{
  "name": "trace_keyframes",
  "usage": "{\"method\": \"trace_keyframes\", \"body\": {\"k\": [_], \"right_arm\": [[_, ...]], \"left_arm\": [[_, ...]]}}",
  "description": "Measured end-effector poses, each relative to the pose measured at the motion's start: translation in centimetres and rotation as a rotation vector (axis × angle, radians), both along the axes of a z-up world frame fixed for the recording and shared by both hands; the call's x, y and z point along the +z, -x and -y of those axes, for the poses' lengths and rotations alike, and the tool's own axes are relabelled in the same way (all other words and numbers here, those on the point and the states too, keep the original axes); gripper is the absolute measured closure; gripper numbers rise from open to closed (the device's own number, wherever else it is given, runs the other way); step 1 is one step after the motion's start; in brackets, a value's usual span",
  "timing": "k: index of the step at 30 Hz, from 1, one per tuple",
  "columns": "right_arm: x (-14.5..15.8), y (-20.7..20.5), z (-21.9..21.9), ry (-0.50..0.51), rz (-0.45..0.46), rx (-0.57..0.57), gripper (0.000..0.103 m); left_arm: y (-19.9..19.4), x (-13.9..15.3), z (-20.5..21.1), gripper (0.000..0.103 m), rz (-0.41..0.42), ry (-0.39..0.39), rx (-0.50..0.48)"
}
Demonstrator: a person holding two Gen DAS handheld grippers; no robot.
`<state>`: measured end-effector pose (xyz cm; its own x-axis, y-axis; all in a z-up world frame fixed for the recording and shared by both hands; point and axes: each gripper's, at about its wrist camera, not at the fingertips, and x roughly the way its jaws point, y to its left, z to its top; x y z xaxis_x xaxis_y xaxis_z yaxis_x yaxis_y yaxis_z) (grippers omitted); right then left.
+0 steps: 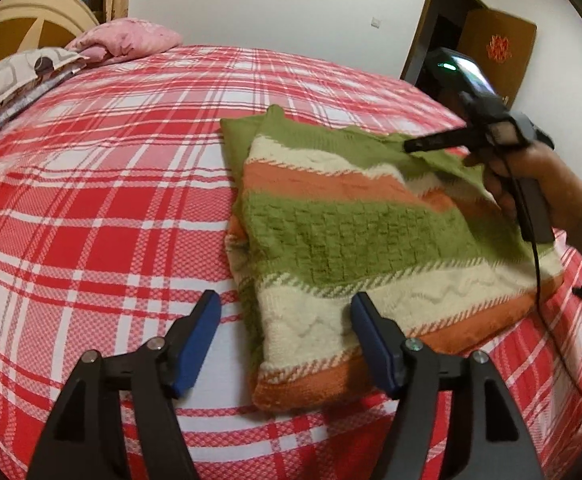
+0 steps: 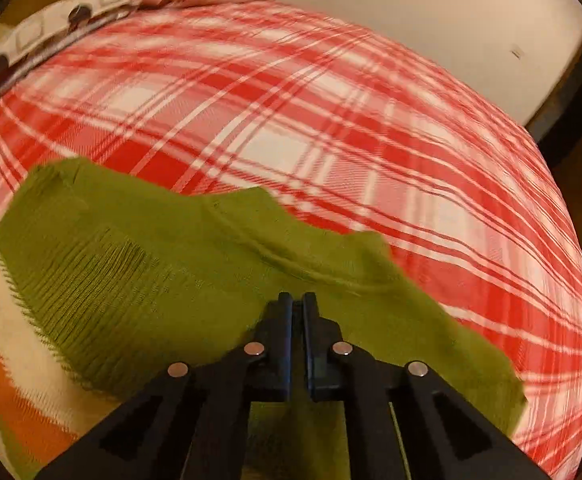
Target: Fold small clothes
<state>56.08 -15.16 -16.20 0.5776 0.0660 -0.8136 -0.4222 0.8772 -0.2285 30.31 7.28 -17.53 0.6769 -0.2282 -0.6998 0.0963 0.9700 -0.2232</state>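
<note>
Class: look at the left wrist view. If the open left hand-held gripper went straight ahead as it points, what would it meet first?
Probably the near edge of the folded striped sweater, which lies between and just beyond the left hand-held gripper; depth is uncertain, so it might brush the plaid bedsheet first.

The right claw [image 2: 298, 300] pinches the green sweater [image 2: 163, 256] above the plaid bedsheet [image 2: 331, 128].

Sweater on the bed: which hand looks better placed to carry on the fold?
Right. Its gripper is shut on the sweater at the green edge, while the left gripper hangs open above the near hem.
</note>
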Motion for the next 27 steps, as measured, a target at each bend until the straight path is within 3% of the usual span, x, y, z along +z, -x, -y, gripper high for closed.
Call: {"method": "trace_keyframes", "body": {"k": [2,3,4,8,11,16,18,20,23,27], "right_arm": [[1.4,2.1,2.3,-0.053,0.001,0.003,0.074],[2.0,3.3,3.7,-0.079,-0.002,0.001,0.058],[2.6,4.8,5.2,-0.116,0.004,-0.002,0.056],[4.0,11.7,10.3,-0.193,0.027,-0.004,0.056],[3.1,15.7,13.3,-0.196,0.027,-0.044,0.056],[-1.3,18.0,17.6,-0.117,-0.018,-0.180,0.056],[-1.4,18.9,19.2,-0.175,0.000,-0.205,0.056],[-0.5,19.4,19.8,-0.201,0.008,-0.242,0.056],[0.3,20.3,18.7,-0.211,0.050,-0.186,0.056],[-1.5,20.4,16.7,-0.074,0.048,-0.171,0.056]], "left_arm": [[0.1,0.0,-0.6,0.033,0.000,0.039,0.002],[0.0,-0.1,-0.7,0.033,-0.001,0.045,0.003],[0.1,-0.1,-0.7,0.033,0.001,0.048,0.003],[0.1,0.0,-0.7,0.031,0.003,0.030,0.002],[-0.2,-0.1,-0.3,0.027,-0.001,0.016,-0.007],[0.0,0.0,0.8,0.022,0.000,-0.055,-0.006],[0.1,-0.1,1.0,0.019,-0.010,-0.072,-0.007],[0.6,-0.1,1.2,0.015,-0.016,-0.089,-0.001],[1.6,-0.3,1.6,0.011,-0.009,-0.119,0.015],[2.3,-0.4,1.5,0.008,-0.007,-0.108,0.028]]}}
